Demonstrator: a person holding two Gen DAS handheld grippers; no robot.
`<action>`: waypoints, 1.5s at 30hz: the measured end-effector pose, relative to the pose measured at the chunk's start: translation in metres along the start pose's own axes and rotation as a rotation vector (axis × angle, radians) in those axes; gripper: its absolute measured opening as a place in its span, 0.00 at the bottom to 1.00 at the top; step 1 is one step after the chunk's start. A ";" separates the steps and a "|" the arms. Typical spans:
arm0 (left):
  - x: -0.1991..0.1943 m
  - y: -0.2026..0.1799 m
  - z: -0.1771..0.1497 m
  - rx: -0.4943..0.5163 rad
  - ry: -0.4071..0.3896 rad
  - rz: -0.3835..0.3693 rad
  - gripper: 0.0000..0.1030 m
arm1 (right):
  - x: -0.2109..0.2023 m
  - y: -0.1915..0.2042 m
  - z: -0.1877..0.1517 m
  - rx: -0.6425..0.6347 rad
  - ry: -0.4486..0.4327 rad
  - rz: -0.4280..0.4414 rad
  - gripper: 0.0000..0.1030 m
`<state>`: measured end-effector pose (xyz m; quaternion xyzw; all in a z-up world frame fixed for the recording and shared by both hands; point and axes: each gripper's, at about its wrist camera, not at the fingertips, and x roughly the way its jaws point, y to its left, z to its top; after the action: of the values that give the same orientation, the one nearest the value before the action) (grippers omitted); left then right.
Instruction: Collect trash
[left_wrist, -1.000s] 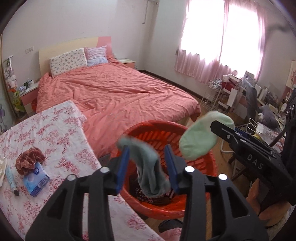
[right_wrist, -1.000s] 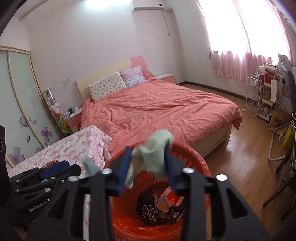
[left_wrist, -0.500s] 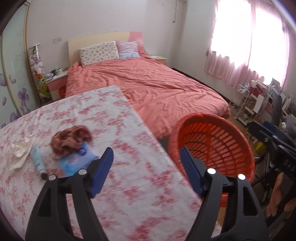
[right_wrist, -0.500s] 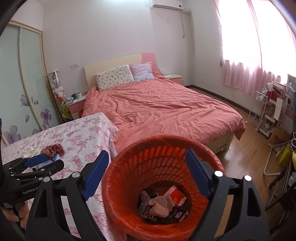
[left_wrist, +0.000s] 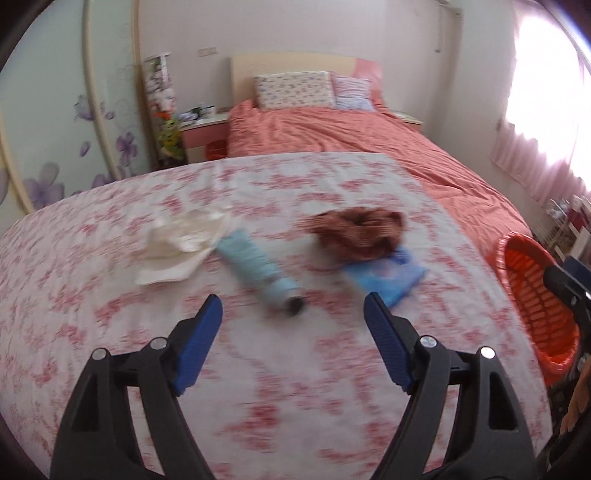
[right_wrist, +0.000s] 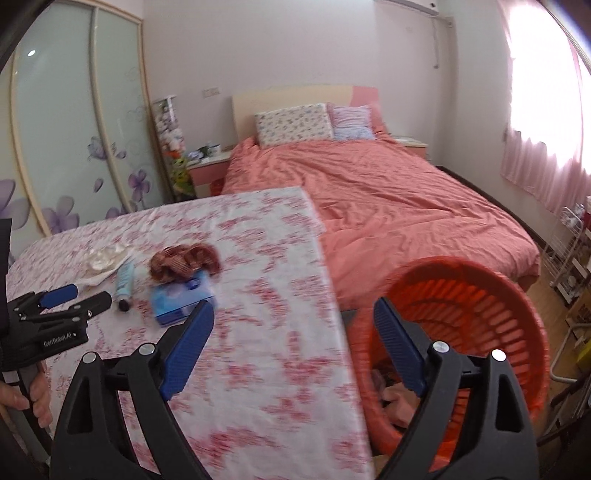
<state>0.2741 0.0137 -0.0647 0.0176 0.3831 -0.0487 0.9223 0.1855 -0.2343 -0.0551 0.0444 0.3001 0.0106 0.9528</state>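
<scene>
Both jaws have just been opening; the left gripper (left_wrist: 293, 308) and right gripper (right_wrist: 293, 314) stand wide with nothing between them. The tube (left_wrist: 258, 271), cloth (left_wrist: 360, 232), tissue (left_wrist: 183, 243) and blue pack (left_wrist: 384, 277) lie mid-tabletop, well clear of its edges. The basket (right_wrist: 476, 295) stands beside the right edge.

A bed (right_wrist: 388, 206) with a coral cover and two pillows (right_wrist: 295, 123) stands ahead against a pale wall (right_wrist: 277, 48). Pink curtains (right_wrist: 543, 173) glow with daylight to the right. To the left, a flower-printed sliding wardrobe (right_wrist: 74, 147) flanks a small nightstand (right_wrist: 208, 168). Wooden floor (right_wrist: 539, 291) shows at far right.
</scene>
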 end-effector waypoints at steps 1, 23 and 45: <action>0.000 0.010 -0.001 -0.014 0.004 0.012 0.75 | 0.005 0.008 -0.002 -0.009 0.012 0.012 0.85; 0.018 0.115 -0.006 -0.162 0.026 0.047 0.82 | 0.107 0.098 0.001 -0.169 0.265 0.060 0.79; 0.111 0.089 0.059 -0.062 0.102 0.084 0.70 | 0.081 0.074 -0.017 -0.091 0.275 0.039 0.78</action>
<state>0.4028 0.0898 -0.1017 0.0075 0.4300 0.0027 0.9028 0.2426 -0.1557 -0.1090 0.0051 0.4261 0.0487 0.9033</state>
